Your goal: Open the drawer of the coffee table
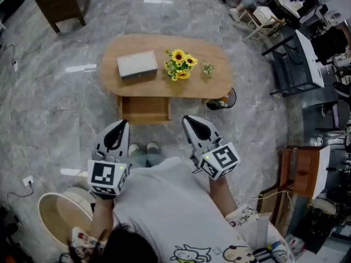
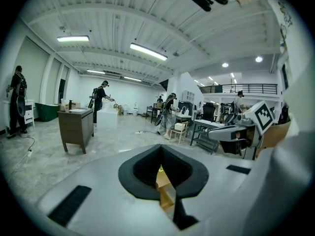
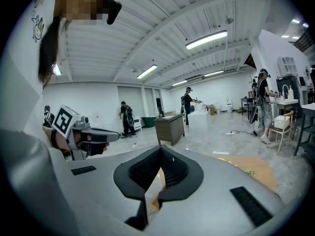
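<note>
The drawer [image 1: 145, 111] sits under the near edge of the oval wooden surface [image 1: 112, 56], on its left half, just below the spot where a grey box [image 1: 137, 64] lies. It stands pulled out toward the person. It is a shallow rectangle of pale wood, lighter than the top above it, and its flat bottom shows from above, framed by low walls. Its front edge is the part nearest the person's shoes [image 1: 141, 148].

Right of the box on the surface are a bunch of sunflowers [image 1: 180, 64] and a small plant [image 1: 208, 68]. A round black object [image 1: 222, 100] stands on the grey marble floor [image 1: 66, 108] by the right end. A dark side table [image 1: 60, 1] stands far off at the left.

The left gripper [image 1: 123, 125] is held on the near side of the drawer, with its tip by the drawer's left front corner. Its fingers [image 2: 142, 168] are pressed together with nothing between them, and a strip of pale wood shows through the slit below where they meet. The right gripper [image 1: 187, 119] is level with the left one and points past the drawer's right side. Its fingers [image 3: 174, 168] are also closed on nothing.
</note>
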A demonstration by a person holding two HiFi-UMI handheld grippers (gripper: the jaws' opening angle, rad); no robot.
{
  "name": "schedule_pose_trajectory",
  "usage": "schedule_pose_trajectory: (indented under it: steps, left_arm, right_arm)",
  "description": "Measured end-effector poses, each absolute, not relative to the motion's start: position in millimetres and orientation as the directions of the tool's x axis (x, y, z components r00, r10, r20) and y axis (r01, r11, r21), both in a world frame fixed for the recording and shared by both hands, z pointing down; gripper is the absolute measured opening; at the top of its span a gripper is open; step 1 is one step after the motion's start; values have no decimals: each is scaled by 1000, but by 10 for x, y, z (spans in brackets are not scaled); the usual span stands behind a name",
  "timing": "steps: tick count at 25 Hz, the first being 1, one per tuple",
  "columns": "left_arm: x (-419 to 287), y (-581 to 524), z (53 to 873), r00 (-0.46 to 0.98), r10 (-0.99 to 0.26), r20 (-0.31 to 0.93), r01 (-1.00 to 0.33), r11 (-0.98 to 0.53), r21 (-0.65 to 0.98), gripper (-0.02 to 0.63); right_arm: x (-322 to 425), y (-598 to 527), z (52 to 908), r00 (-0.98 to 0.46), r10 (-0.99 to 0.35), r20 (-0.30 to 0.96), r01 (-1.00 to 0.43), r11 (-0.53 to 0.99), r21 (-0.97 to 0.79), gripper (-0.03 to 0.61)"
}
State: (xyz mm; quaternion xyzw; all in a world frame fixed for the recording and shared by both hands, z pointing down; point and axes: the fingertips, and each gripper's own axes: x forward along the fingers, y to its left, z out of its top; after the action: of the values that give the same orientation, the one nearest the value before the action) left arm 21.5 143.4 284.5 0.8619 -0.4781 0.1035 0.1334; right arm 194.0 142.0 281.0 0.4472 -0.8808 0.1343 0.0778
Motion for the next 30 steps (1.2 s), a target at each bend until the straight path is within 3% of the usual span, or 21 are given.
schedule_pose_trajectory:
  steps: [30]
  left_arm:
    - [60,1412,2871,492,-811,317,-868,-484,110,5]
  right_arm:
    - [1849,1367,2870,-595,-758,265,-803,568,-180,-2]
